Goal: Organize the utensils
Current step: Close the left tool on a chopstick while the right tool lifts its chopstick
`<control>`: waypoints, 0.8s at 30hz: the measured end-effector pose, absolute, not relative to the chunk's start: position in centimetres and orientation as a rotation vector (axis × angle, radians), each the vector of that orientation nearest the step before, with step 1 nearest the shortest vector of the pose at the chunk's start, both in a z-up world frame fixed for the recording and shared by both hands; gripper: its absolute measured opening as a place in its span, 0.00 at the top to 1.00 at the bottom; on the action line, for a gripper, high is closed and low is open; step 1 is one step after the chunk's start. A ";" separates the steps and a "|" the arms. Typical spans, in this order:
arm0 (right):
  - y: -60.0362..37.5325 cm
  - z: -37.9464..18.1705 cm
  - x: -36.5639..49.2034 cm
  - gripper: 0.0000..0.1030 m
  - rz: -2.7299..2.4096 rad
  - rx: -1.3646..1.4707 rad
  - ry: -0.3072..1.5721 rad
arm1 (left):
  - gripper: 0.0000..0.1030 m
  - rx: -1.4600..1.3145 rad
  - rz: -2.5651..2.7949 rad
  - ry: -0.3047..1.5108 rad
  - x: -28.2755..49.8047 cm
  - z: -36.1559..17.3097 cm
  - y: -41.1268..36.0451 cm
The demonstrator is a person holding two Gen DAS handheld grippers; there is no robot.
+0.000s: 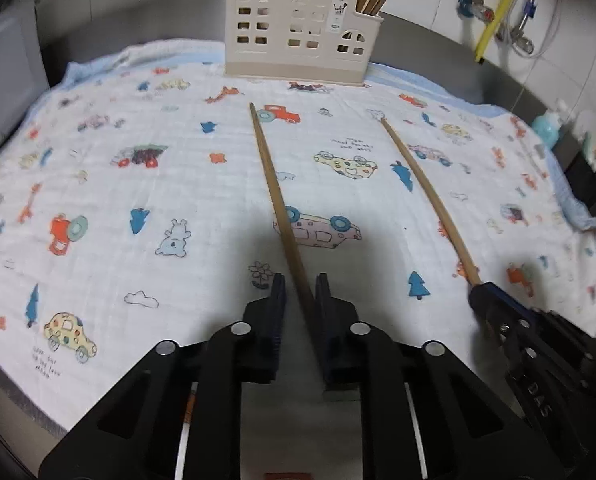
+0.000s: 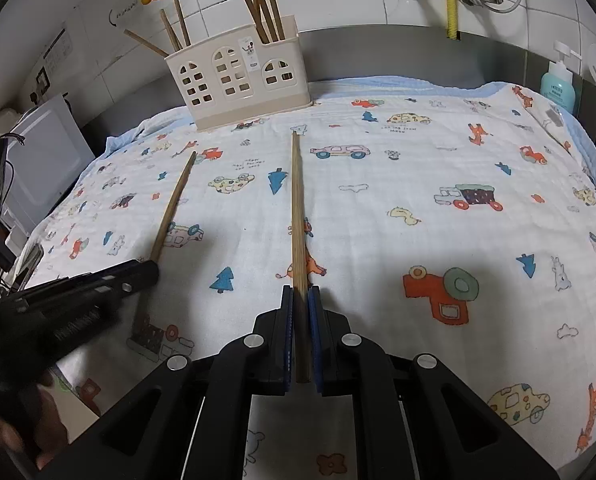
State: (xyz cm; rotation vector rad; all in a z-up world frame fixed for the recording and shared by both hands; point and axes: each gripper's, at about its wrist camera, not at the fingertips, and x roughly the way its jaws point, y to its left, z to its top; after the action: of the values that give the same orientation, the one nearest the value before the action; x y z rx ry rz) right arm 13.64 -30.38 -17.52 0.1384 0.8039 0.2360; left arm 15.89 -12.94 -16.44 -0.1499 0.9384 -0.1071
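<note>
Wooden and thin, the left chopstick (image 1: 271,184) runs up the middle of my left view, its far tip aimed at the holder (image 1: 298,28) and its near end lying between the left tongs (image 1: 300,280). Those tongs are nearly closed around it, but I see a sliver of cloth (image 1: 137,140) between the stick and the left pad, so I read them as not yet clamped. The stick sits close against the right pad. Off to the right, the right chopstick (image 1: 422,188) slants the same way, its near end caught in the right tongs (image 1: 478,292). The cream holder stands at the far edge of the cloth, with more sticks poking from its end compartments. In my right view, the right tongs (image 2: 301,290) are clenched on the right chopstick (image 2: 296,208), both blue pads pressed to its sides. The stick juts straight ahead toward the holder (image 2: 237,80), and its tip stops short of the base. At the left, the left tongs (image 2: 149,268) sit over the near end of the left chopstick (image 2: 173,204), which lies on the printed cloth (image 2: 418,160). The cloth covers the worktop. Brown sticks (image 2: 261,8) stand bunched in the holder's right compartment, and others lean in its left one.
</note>
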 end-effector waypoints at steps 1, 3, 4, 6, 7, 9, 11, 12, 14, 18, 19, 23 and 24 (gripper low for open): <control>-30.4 -17.5 13.5 0.92 0.235 0.138 0.802 | 0.88 -0.151 -0.124 0.935 15.8 -16.5 -12.8; -30.4 -17.6 13.5 0.92 0.234 0.138 0.799 | 0.88 -0.141 -0.150 0.920 15.6 -16.5 -12.5; -30.4 -17.6 13.4 0.92 0.234 0.139 0.798 | 0.88 -0.152 -0.167 0.914 15.4 -16.6 -12.1; -30.4 -17.6 13.4 0.92 0.234 0.144 0.796 | 0.88 -0.149 -0.184 0.908 15.3 -16.8 -12.1; -30.3 -17.6 13.4 0.92 0.233 0.143 0.796 | 0.87 -0.153 -0.183 0.909 15.3 -16.8 -12.1; -30.4 -17.7 13.4 0.92 0.232 0.143 0.795 | 0.84 -0.157 -0.169 0.919 15.3 -16.9 -12.5; -30.4 -17.6 13.4 0.92 0.232 0.147 0.794 | 0.84 -0.151 -0.156 0.919 15.3 -16.9 -12.9; -30.5 -17.7 13.4 0.92 0.232 0.147 0.794 | 0.84 -0.142 -0.150 0.918 15.3 -16.9 -13.1; -30.4 -17.6 13.4 0.92 0.233 0.144 0.795 | 0.84 -0.118 -0.128 0.920 15.3 -16.9 -13.4; -30.4 -17.7 13.4 0.92 0.233 0.148 0.794 | 0.84 -0.122 -0.095 0.943 15.6 -16.7 -13.6; -30.3 -17.6 13.3 0.92 0.233 0.147 0.793 | 0.84 -0.135 -0.093 0.948 15.6 -16.7 -13.4; -30.3 -17.6 13.4 0.92 0.233 0.140 0.795 | 0.87 -0.119 -0.078 0.950 15.6 -16.7 -13.7; -30.4 -17.6 13.4 0.93 0.231 0.141 0.795 | 0.88 -0.108 -0.079 0.947 15.6 -16.7 -13.8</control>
State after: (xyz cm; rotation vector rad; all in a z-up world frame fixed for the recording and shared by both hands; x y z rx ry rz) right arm 13.44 -30.36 -17.56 0.1415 0.7953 0.2306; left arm 15.58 -13.82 -16.68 -0.1077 0.9472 -0.0787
